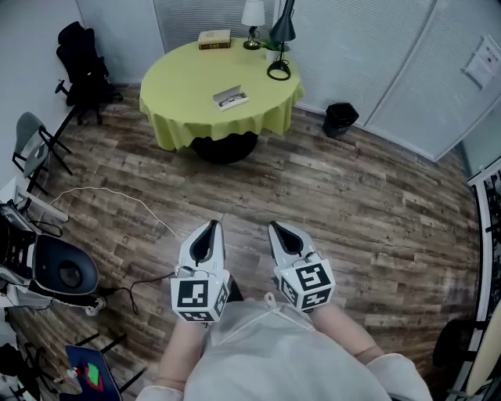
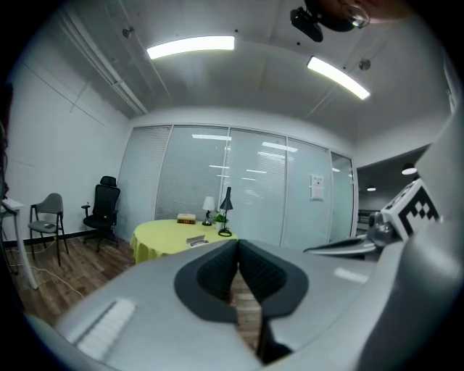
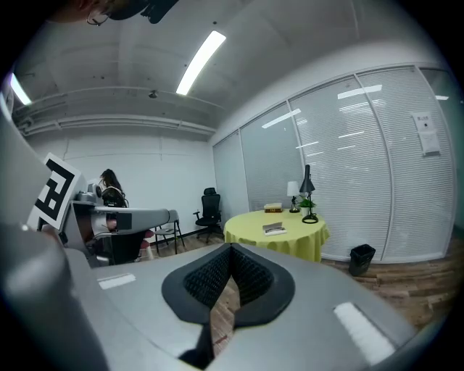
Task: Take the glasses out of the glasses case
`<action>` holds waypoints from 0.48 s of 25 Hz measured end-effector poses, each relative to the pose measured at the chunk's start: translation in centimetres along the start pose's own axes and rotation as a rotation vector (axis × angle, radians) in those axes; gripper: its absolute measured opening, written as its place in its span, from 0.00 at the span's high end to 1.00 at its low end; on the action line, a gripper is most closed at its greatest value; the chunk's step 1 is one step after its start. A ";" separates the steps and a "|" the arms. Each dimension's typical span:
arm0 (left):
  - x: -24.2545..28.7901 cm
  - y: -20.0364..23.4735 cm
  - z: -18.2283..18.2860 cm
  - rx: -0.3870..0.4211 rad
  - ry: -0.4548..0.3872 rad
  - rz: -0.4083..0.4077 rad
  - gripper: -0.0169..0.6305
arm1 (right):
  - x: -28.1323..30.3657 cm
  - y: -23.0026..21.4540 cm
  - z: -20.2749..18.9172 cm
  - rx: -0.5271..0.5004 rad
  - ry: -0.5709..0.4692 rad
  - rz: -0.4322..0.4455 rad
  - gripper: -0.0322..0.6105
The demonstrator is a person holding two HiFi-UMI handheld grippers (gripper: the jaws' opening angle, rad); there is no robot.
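Observation:
The glasses case [image 1: 232, 99] lies open on the round table with the yellow cloth [image 1: 184, 94], far ahead of me, with dark glasses in it. It shows small in the left gripper view [image 2: 196, 240] and the right gripper view [image 3: 274, 230]. My left gripper [image 1: 210, 229] and right gripper [image 1: 279, 229] hang side by side over the wood floor, well short of the table. Both point toward it and both have their jaws shut on nothing. The dark pads [image 2: 217, 272] meet at the tip in each gripper view.
On the table stand a book [image 1: 214, 39], a white lamp [image 1: 252, 22] and a black desk lamp [image 1: 280, 47]. A black bin [image 1: 340, 119] sits right of the table. A black office chair [image 1: 82, 63], a folding chair [image 1: 31, 149] and a floor cable [image 1: 117, 200] are at the left.

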State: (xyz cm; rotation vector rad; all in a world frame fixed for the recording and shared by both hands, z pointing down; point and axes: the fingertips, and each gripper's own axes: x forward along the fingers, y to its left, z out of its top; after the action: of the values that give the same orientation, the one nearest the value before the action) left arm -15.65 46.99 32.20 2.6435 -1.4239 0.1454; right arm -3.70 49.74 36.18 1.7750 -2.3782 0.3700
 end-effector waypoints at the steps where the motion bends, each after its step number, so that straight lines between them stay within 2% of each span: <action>1: 0.1 0.0 -0.2 -0.001 0.006 -0.002 0.96 | 0.2 -0.2 -0.2 0.006 0.004 -0.003 0.95; 8: 2.5 3.0 -0.5 -0.015 -0.001 0.015 0.96 | 3.4 -0.7 -0.7 0.026 0.020 -0.007 0.95; 12: 6.2 5.0 -0.6 -0.012 -0.004 -0.003 0.96 | 6.9 -1.9 -0.4 0.015 0.024 -0.025 0.95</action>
State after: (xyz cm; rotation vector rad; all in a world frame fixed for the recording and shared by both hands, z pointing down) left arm -16.44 39.27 34.03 2.6378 -1.4175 0.1310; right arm -3.91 42.98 38.59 1.7945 -2.3413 0.4040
